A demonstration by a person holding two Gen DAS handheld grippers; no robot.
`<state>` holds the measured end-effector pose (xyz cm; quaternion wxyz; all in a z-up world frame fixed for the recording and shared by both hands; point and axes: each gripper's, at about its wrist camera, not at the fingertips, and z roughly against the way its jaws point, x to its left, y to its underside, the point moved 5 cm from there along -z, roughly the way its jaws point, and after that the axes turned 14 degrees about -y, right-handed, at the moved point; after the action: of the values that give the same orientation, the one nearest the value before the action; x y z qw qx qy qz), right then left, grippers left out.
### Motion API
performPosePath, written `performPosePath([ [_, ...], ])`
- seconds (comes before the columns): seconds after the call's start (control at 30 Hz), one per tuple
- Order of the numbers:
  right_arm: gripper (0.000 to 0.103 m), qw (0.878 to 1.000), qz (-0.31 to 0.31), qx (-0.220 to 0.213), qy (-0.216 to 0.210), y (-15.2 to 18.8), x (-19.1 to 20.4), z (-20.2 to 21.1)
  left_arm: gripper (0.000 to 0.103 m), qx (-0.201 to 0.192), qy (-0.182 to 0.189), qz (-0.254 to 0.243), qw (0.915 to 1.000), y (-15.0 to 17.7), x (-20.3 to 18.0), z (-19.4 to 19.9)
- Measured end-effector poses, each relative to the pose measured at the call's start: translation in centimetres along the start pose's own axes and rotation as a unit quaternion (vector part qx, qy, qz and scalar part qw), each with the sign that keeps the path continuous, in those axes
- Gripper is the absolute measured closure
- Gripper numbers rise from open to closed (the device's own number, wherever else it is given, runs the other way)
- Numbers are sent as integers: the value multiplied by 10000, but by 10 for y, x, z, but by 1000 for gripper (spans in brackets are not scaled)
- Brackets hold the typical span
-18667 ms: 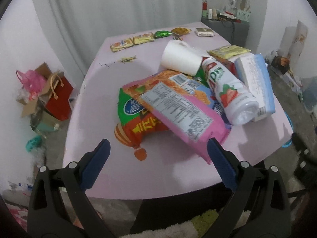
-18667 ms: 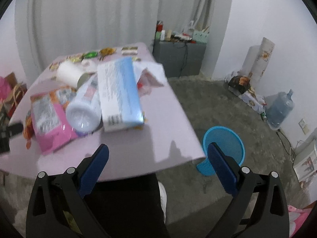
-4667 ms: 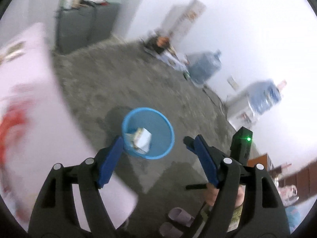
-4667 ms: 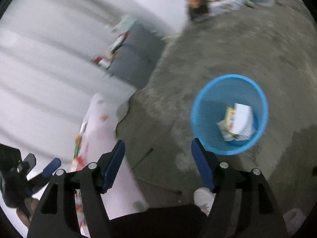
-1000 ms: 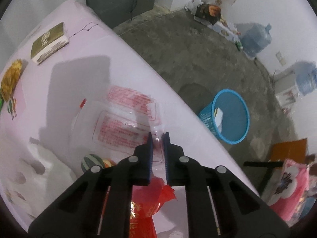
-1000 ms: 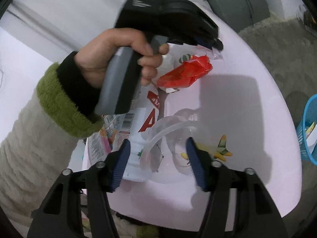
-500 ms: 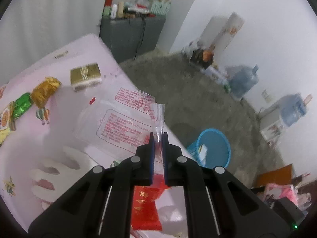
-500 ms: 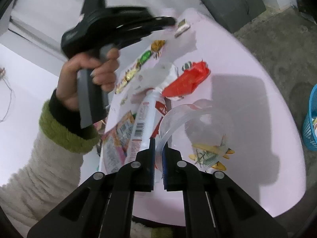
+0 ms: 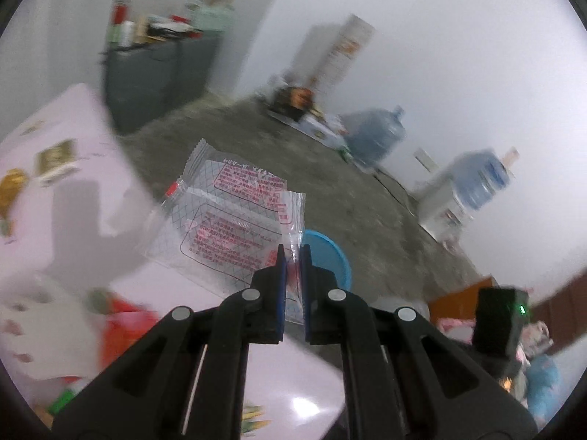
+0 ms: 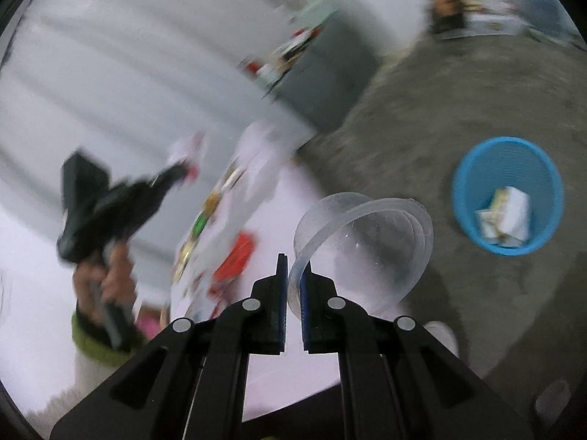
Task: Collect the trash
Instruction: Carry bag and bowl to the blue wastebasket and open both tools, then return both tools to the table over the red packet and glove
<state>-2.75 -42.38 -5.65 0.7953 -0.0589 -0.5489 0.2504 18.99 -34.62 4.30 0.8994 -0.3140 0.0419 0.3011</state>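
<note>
grey floor (image 10: 422, 117) filling the right of the right wrist view, running up to pale walls. pink surface (image 9: 55, 198) spread across the lower left of the left wrist view, strewn with blurred snack packets; red packet (image 9: 124, 333) lying near 8 o'clock, small gold-labelled box (image 9: 57, 156) near 10 o'clock. dark grey cabinet (image 9: 154, 77) against the wall at 11 o'clock, cluttered on top. two blue water jugs by the wall, nearer one (image 9: 378, 135) around 2 o'clock. blue bin (image 10: 508, 196) standing on the floor at 3 o'clock in the right wrist view, holding a few crumpled packets; seen again in the left wrist view as a blue rim (image 9: 330, 253) just past the fingertips, partly hidden behind the wrapper.

left gripper (image 9: 292, 256) clenched on the corner of a clear wrapper (image 9: 234, 220) with red print, lifted clear of the surface and hanging out toward 11 o'clock over the surface edge. same gripper seen blurred in the right wrist view (image 10: 176, 174) at 9 o'clock, gripped by a hand (image 10: 110, 275) with a green cuff (image 10: 91, 341).

right gripper (image 10: 292, 275) clenched on the rim of a clear plastic cup (image 10: 363, 242), held in the air with its body leaning toward 1 o'clock, above the surface's edge and well apart from the bin.
</note>
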Motion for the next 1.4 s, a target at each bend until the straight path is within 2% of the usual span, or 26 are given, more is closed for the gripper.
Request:
performPosePath([
  [0.13,96,9952,-692,-628,298,-12,-56,43,98,374,249,-332,9984,9,-55,-42],
  [0.27,96,9852,-1365,-966,380,-13,-111,66,98,954,489,-502,9930,22,-99,-98],
  [0.4,96,9711,-2112,-1115,34,-17,-165,59,94,1544,488,-638,9847,38,-131,-164],
  [0.43,96,9643,-2380,-1158,-72,-19,-183,55,93,1648,471,-651,9830,41,-133,-177],
  [0.6,94,9466,-2948,-1302,-62,-38,-242,39,86,2081,381,-719,9747,51,-152,-243],
  [0.63,92,9428,-3045,-1357,-32,-45,-255,35,81,2097,321,-725,9746,51,-154,-252],
  [0.67,87,9389,-3151,-1381,4,-51,-269,31,73,2107,260,-725,9745,51,-154,-261],
  [0.7,67,9357,-3253,-1367,-28,-53,-279,29,67,2117,195,-706,9746,50,-152,-267],
  [0.73,49,9272,-3486,-1372,-66,-56,-294,24,50,2108,46,-628,9755,49,-150,-276],
  [0.77,45,9187,-3670,-1457,-15,-56,-306,22,40,2074,-71,-546,9767,47,-149,-280],
  [0.8,44,9101,-3842,-1546,129,-55,-320,20,39,2002,-124,-434,9787,46,-147,-282],
  [0.93,41,8980,-4116,-1538,219,-50,-342,10,29,1932,-60,-393,9804,45,-141,-275],
  [1.13,39,9037,-3927,-1649,-452,-54,-341,2,24,1532,-133,-454,9871,38,-134,-247],
  [1.17,37,9026,-3934,-1659,-559,-56,-342,-1,23,1468,-115,-433,9882,35,-132,-243],
  [1.23,24,8992,-3948,-1679,-861,-57,-340,-5,22,1331,-46,-396,9903,33,-130,-227],
  [1.27,21,8994,-3952,-1621,-925,-57,-343,-10,20,1259,-8,-376,9913,32,-128,-218],
  [1.33,17,9035,-3997,-1374,-707,-52,-354,-19,20,1108,92,-333,9932,32,-124,-198],
  [1.4,17,8945,-4285,-1242,-281,-38,-374,-24,19,988,157,-332,9944,34,-118,-176],
])
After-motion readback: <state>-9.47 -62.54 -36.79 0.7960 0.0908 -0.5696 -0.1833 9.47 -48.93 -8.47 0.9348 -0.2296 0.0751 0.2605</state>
